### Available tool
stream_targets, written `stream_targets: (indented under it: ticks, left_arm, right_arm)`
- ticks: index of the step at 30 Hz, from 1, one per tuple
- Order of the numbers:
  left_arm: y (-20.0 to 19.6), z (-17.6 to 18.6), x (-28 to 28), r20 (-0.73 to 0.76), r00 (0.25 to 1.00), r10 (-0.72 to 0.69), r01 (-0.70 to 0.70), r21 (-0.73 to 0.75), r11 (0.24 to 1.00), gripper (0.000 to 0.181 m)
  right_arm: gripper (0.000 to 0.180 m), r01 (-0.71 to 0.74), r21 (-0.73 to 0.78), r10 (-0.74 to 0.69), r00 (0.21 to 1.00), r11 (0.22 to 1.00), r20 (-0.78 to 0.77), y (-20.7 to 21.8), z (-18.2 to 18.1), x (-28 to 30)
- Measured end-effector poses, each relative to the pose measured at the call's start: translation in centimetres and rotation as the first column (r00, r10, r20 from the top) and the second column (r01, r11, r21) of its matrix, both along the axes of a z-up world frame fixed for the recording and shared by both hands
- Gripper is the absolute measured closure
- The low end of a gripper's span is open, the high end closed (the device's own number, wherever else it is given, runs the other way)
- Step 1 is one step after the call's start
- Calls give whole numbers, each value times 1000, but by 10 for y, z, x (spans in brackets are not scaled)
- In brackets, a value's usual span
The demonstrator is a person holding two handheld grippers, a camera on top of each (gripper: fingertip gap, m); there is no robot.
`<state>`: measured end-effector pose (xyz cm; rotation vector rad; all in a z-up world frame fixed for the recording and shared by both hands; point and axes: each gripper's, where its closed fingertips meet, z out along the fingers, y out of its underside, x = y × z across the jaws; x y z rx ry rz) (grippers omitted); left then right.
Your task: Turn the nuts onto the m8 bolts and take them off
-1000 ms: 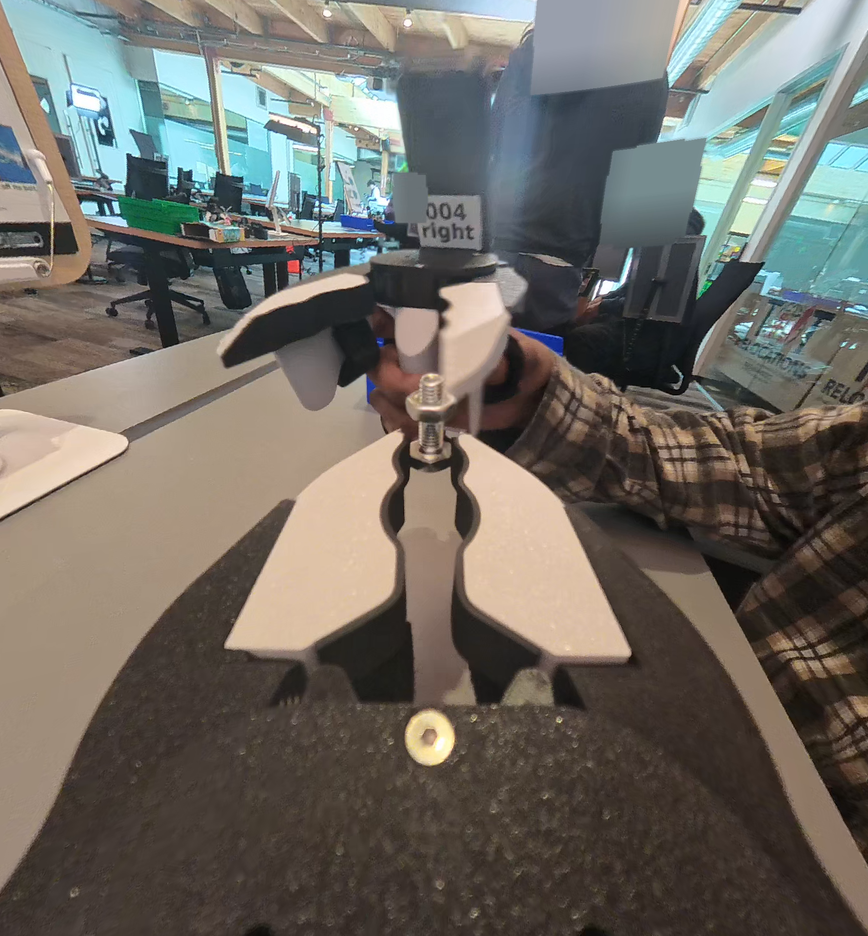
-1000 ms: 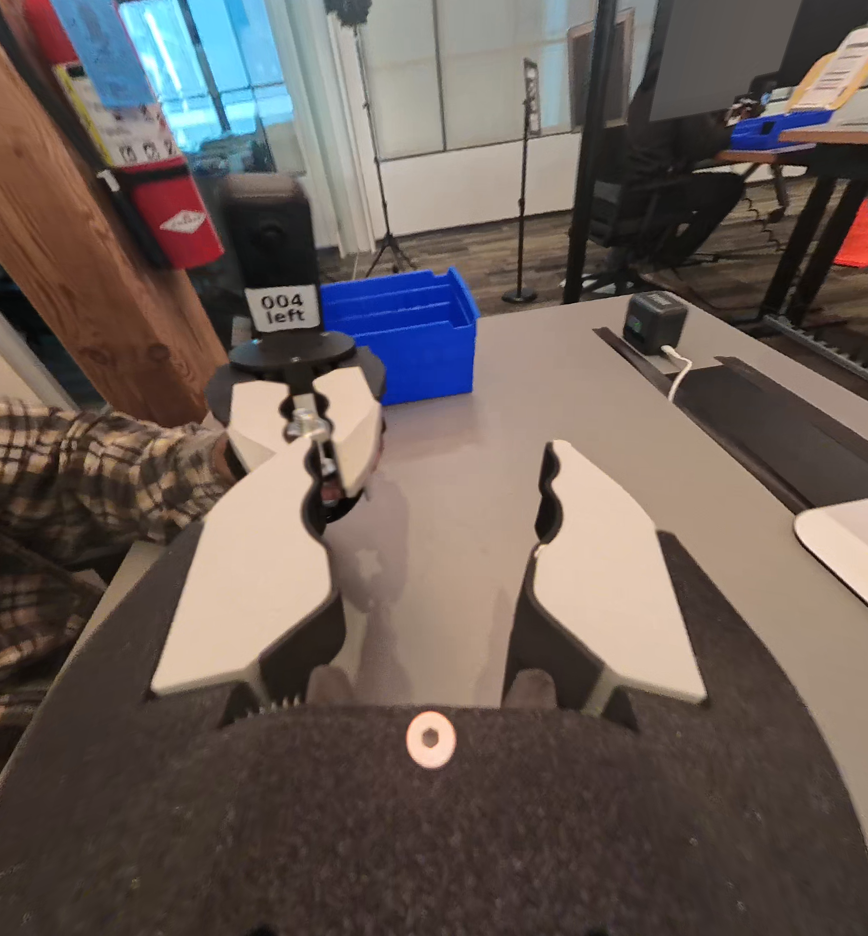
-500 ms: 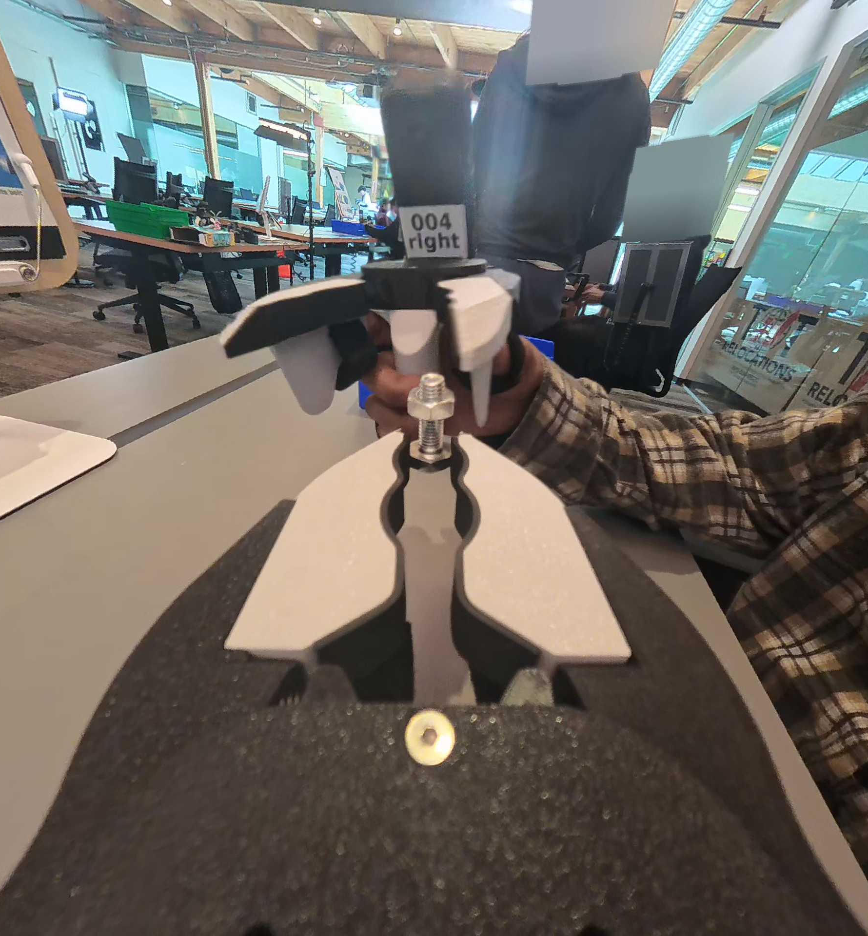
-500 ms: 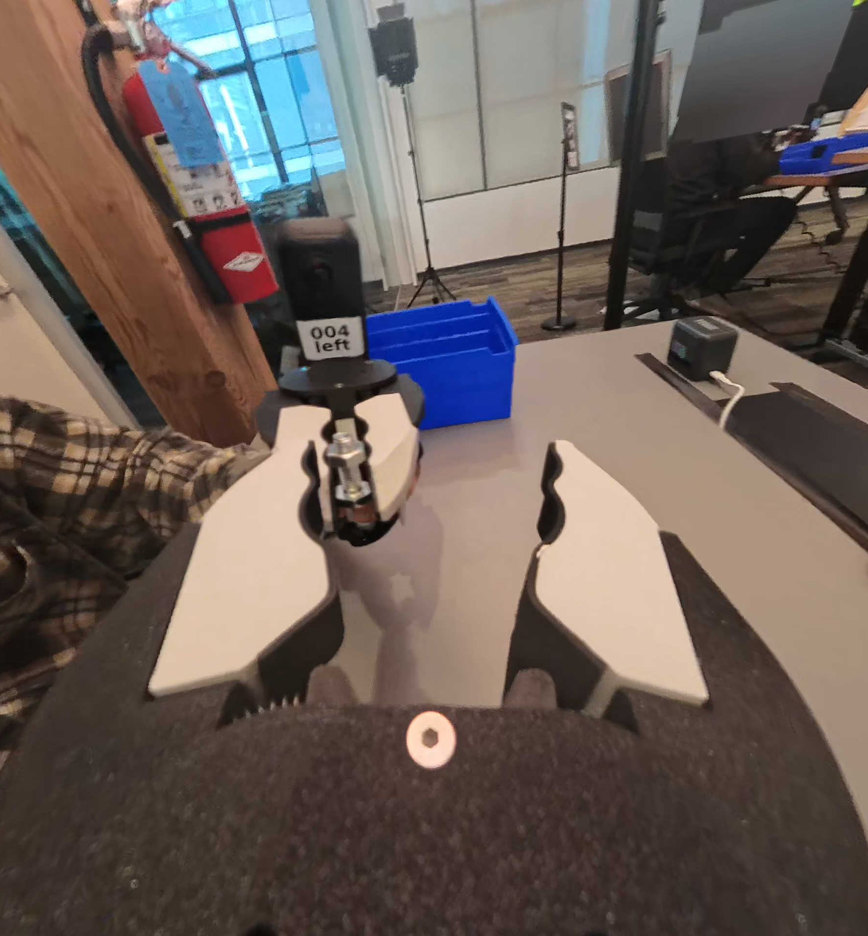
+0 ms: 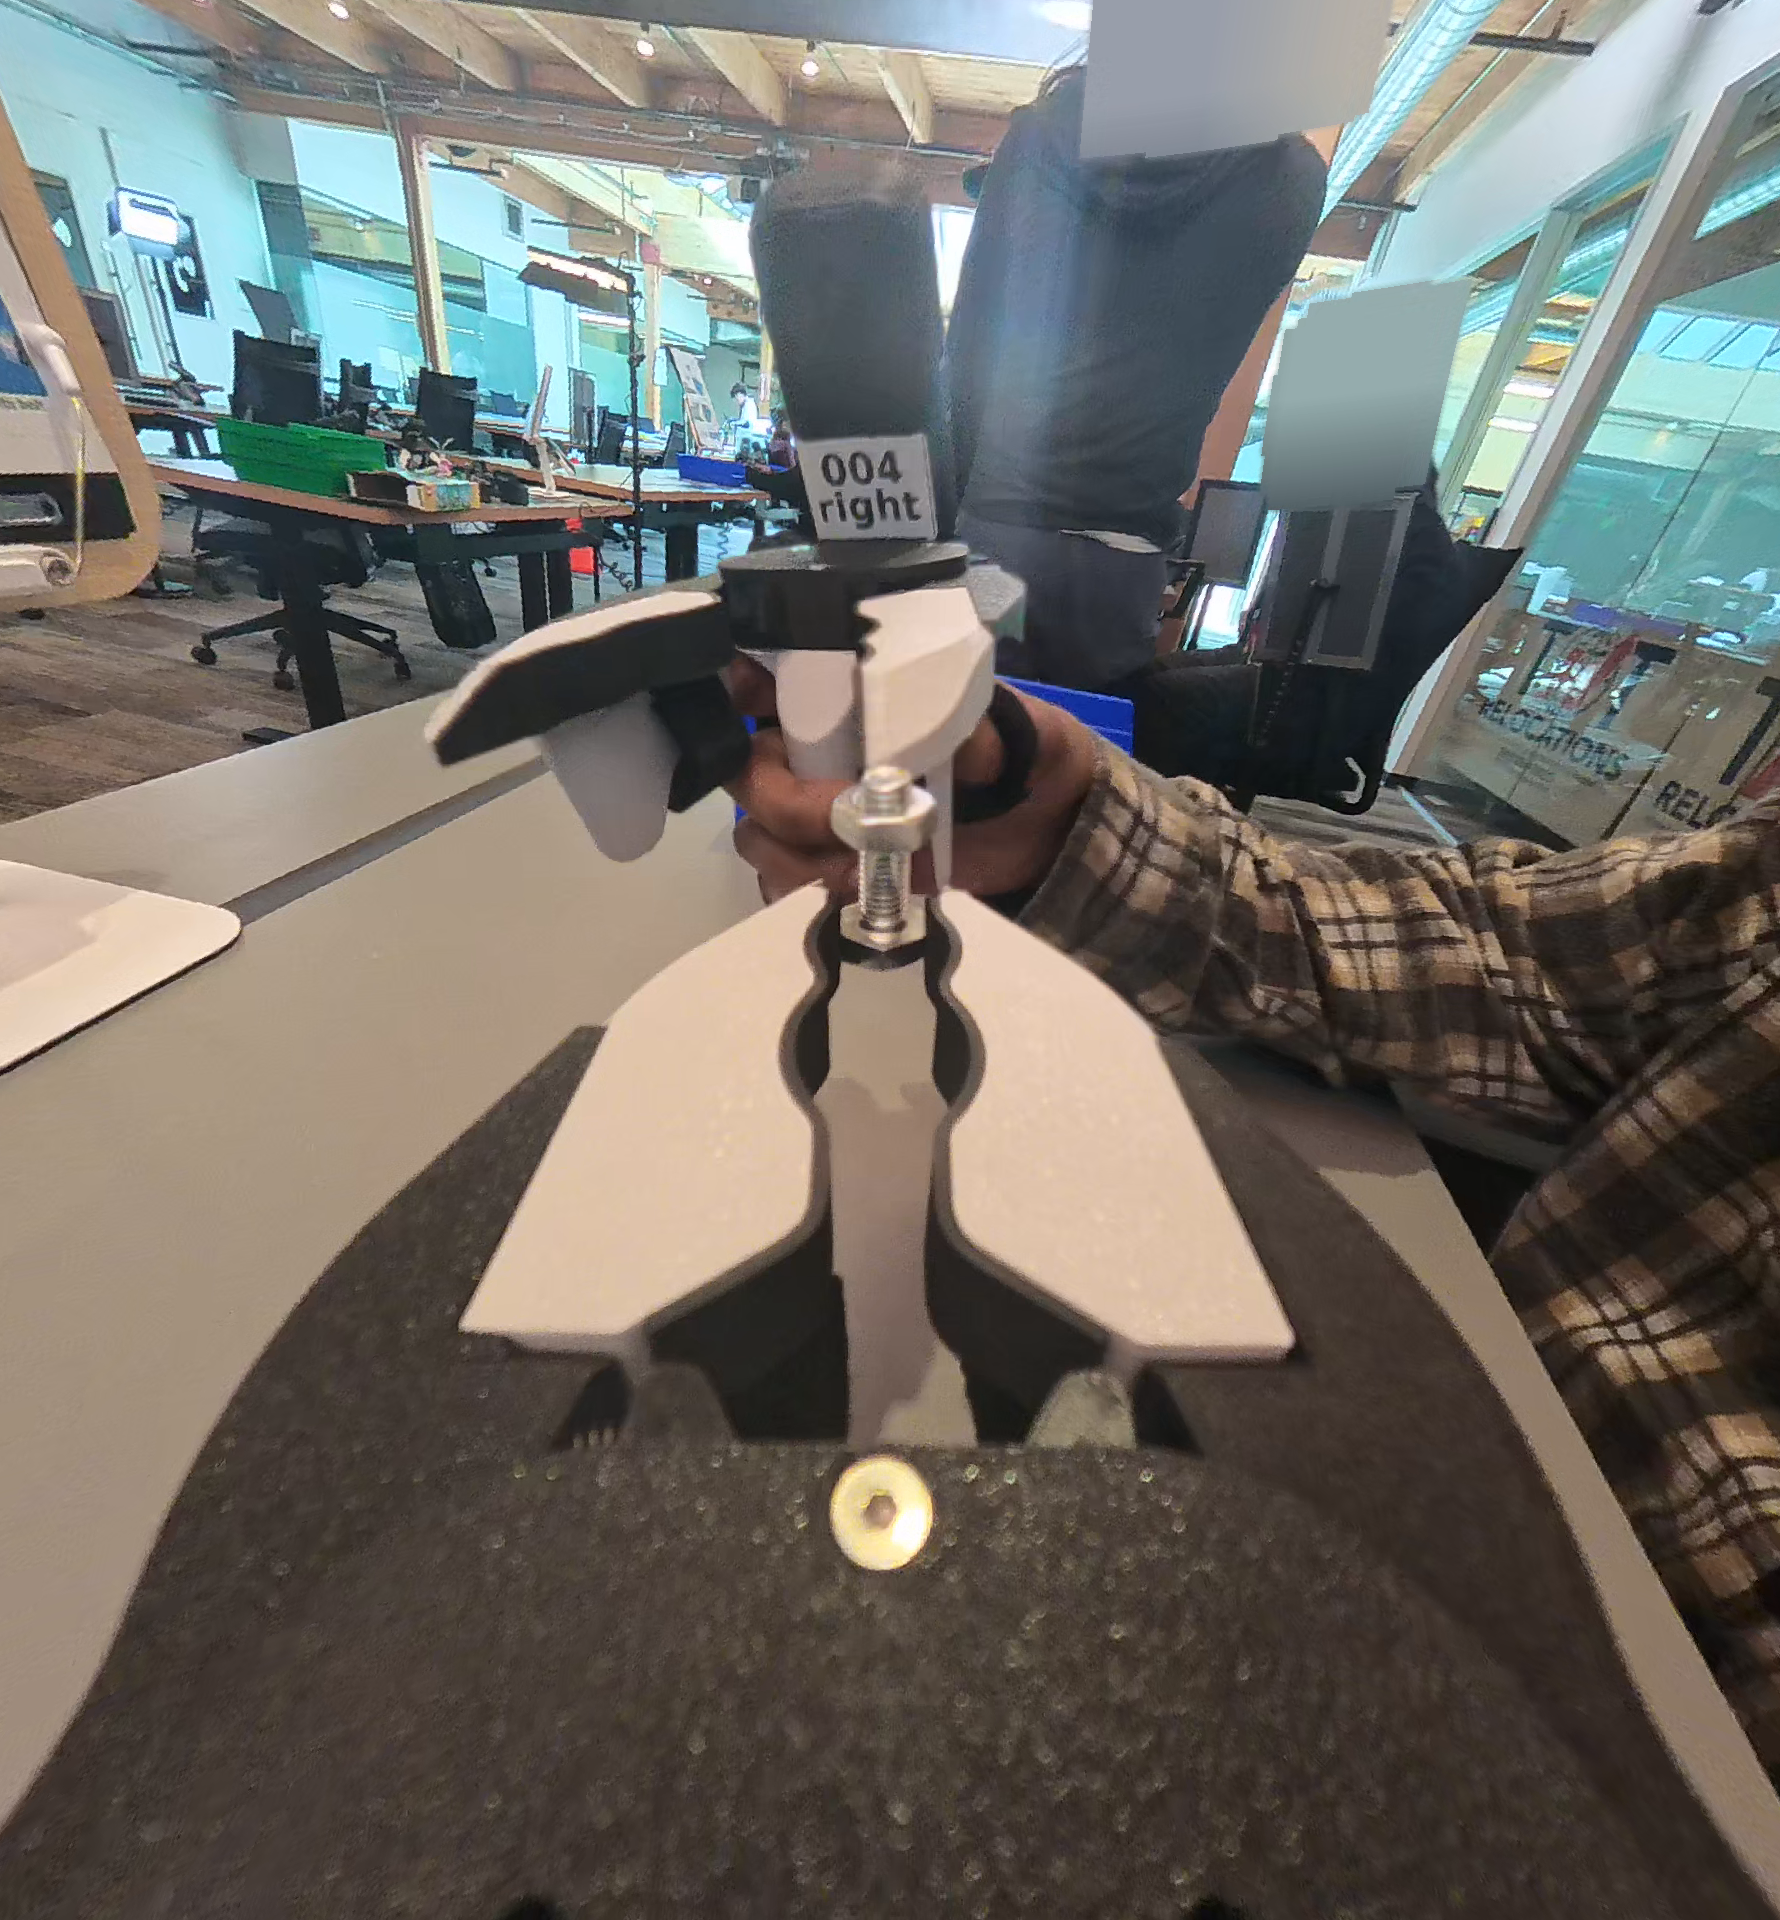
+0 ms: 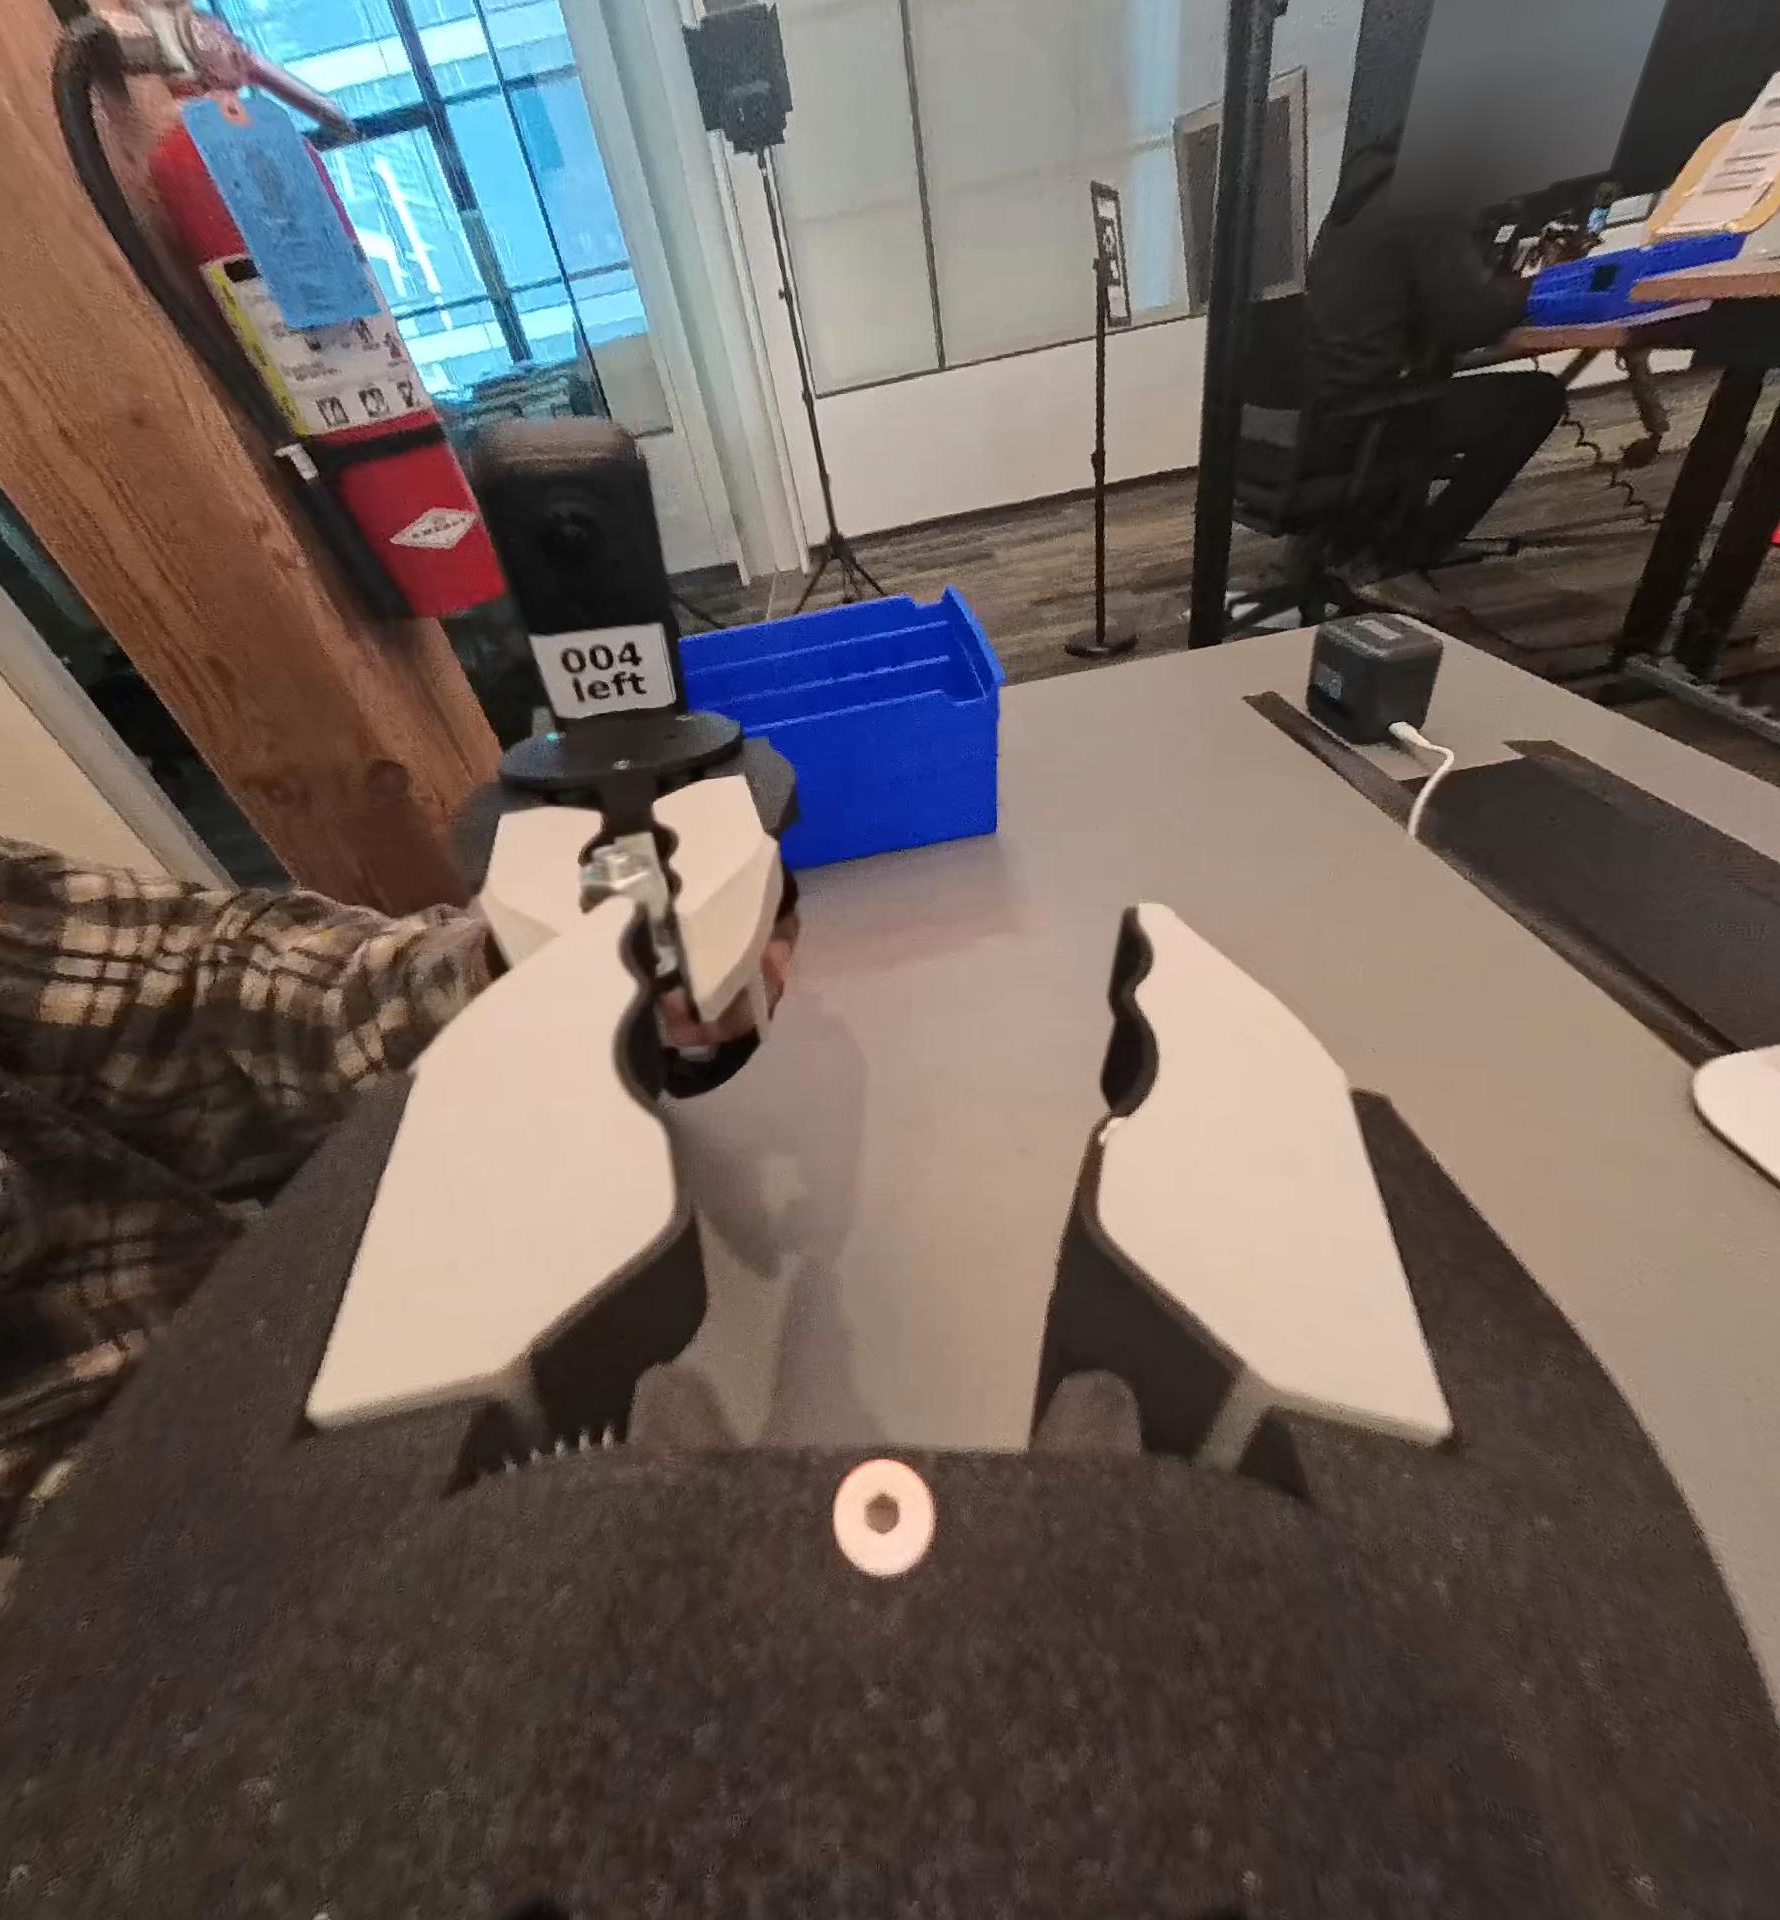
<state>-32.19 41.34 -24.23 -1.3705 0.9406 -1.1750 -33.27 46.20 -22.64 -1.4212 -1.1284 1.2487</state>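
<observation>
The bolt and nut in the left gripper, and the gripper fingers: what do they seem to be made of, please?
Bolt and nut: bright silvery metal, probably plated steel, judging by glinting threads. Left gripper fingers: matte white, faintly grainy, likely plastic.

My left claw hides the bolt head between its tips. In my right wrist view, the nut is half behind my right claw's finger, and the surface runs off the right edge.

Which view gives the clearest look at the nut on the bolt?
The left wrist view: the nut sits unobstructed near the top of the bolt. In the right wrist view it is small, blurred and partly behind the near finger.
</observation>
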Motion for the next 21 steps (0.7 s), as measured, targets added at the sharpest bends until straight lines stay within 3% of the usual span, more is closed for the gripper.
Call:
stream_targets:
  ticks: [4,9,21]
  left_arm:
    - [0,-3,2,-7,1000,-3,3,-4,1000,166]
    - [0,-1,1,-4,1000,0,0,3,1000,166]
    - [-2,-2,2,-15,1000,-2,2,12,1000,166]
  right_arm:
    - [96,-66,22,66,998,998,-17,-18,7,-11]
    - [98,-7,10,7,1000,1000,5,-2,0,-1]
    - [96,-51,28,51,998,998,-22,-13,9,-3]
